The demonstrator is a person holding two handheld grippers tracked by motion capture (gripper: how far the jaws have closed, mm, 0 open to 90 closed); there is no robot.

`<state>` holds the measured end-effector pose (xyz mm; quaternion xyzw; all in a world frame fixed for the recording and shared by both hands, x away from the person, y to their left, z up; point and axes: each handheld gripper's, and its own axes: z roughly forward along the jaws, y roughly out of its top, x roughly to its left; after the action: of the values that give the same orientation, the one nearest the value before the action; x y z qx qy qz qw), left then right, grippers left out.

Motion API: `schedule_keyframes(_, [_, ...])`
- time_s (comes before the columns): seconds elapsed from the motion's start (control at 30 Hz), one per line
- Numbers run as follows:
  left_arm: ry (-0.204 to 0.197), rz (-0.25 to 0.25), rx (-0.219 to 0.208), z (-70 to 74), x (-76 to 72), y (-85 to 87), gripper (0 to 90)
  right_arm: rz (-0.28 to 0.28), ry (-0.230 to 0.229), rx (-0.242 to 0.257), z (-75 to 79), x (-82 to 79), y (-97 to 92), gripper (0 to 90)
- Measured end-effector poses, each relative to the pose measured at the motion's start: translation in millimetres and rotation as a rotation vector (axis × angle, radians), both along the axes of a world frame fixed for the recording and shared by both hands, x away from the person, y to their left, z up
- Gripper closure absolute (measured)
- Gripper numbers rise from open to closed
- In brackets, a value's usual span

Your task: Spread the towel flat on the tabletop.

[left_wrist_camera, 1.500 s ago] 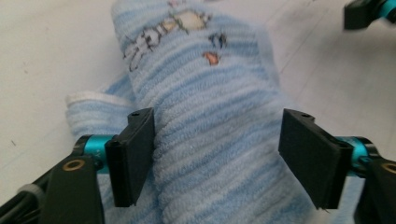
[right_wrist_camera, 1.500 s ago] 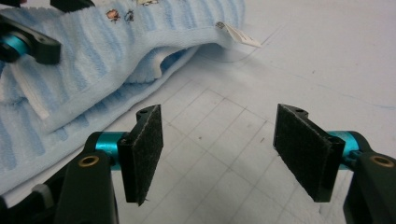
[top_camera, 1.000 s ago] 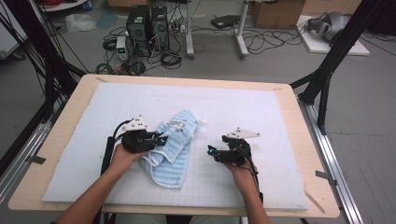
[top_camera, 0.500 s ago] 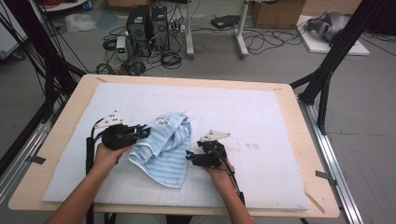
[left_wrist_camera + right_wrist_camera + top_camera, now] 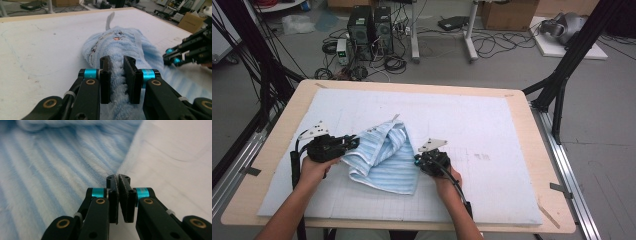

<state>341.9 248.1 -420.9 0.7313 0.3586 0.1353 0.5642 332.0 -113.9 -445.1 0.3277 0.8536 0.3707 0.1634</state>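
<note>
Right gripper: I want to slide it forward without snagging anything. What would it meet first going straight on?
Most likely the striped towel: the right gripper, jaws just closed, sits at the towel's edge, which lies directly ahead, though depth is hard to judge.

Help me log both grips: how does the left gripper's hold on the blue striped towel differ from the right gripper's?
The left gripper clamps a thick bunched fold of the towel between parted jaws; the right gripper has just been closing, its jaws nearly together on the towel's thin edge. In the high view, the left gripper sits at the towel's left side, the right gripper at its right edge. Both are black with blue rings.
</note>
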Motion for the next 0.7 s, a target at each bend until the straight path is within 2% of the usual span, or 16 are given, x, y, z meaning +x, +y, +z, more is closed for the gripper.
schedule_keyframes(0.1, [0.000, 0.002, -0.006, 0.0, -0.3, 1.4, 76.4, -0.050, -0.008, -0.003, 1.4, 6.4, -15.3, 86.4])
schedule_keyframes(0.13, [0.000, -0.001, -0.007, -0.1, -0.2, 1.6, 76.5, -0.115, -0.009, -0.007, 1.9, 14.7, -32.9, 86.4])
schedule_keyframes(0.17, [0.002, -0.007, -0.003, -0.2, -0.2, 1.4, 76.5, -0.115, -0.009, -0.007, 1.9, 14.7, -32.9, 86.4])
schedule_keyframes(0.2, [0.009, -0.015, 0.009, -0.9, -0.7, -0.1, 76.8, -0.179, -0.015, -0.038, 2.4, 23.6, -49.7, 86.4])
schedule_keyframes(0.23, [0.009, -0.015, 0.009, -0.9, -0.7, -0.1, 76.9, -0.179, -0.015, -0.038, 2.4, 23.6, -49.7, 86.4])
schedule_keyframes(0.27, [0.013, -0.025, 0.017, -2.6, -0.9, -2.3, 76.9, -0.238, -0.022, -0.061, 4.2, 32.7, -65.0, 86.4])
schedule_keyframes(0.33, [0.022, -0.034, 0.026, -4.4, -1.0, -3.9, 76.9, -0.301, -0.039, -0.091, 6.7, 41.0, -78.8, 86.4])
schedule_keyframes(0.37, [0.022, -0.034, 0.026, -4.4, -1.0, -3.9, 77.0, -0.301, -0.039, -0.091, 6.7, 41.0, -78.8, 86.4])
schedule_keyframes(0.4, [0.035, -0.041, 0.032, -6.2, -0.9, -5.5, 77.2, -0.374, -0.052, -0.110, 8.9, 49.2, -94.0, 86.4])
schedule_keyframes(0.47, [0.052, -0.056, 0.047, -7.6, -0.7, -7.0, 77.8, -0.471, -0.060, -0.099, 10.1, 54.1, -110.7, 86.4])
schedule_keyframes(0.5, [0.052, -0.056, 0.047, -7.6, -0.7, -7.0, 78.4, -0.471, -0.060, -0.099, 10.1, 54.1, -110.7, 86.4])
schedule_keyframes(0.53, [0.070, -0.067, 0.054, -8.6, -0.6, -8.2, 78.5, -0.560, -0.058, -0.071, 9.5, 55.5, -126.5, 86.2])
schedule_keyframes(0.57, [0.078, -0.070, 0.050, -9.1, -0.3, -8.5, 78.5, -0.588, -0.043, -0.046, 9.0, 55.1, -132.4, 84.6])
schedule_keyframes(0.63, [0.088, -0.073, 0.051, -9.6, 0.1, -8.2, 77.5, -0.598, -0.035, -0.012, 8.8, 51.6, -135.8, 76.9])
schedule_keyframes(0.67, [0.093, -0.061, 0.049, -10.0, 1.0, -6.9, 75.7, -0.591, -0.055, -0.013, 9.2, 48.2, -134.2, 71.2])
schedule_keyframes(0.7, [0.093, -0.061, 0.049, -10.0, 1.0, -6.9, 71.8, -0.591, -0.055, -0.013, 9.2, 48.2, -134.2, 71.2])
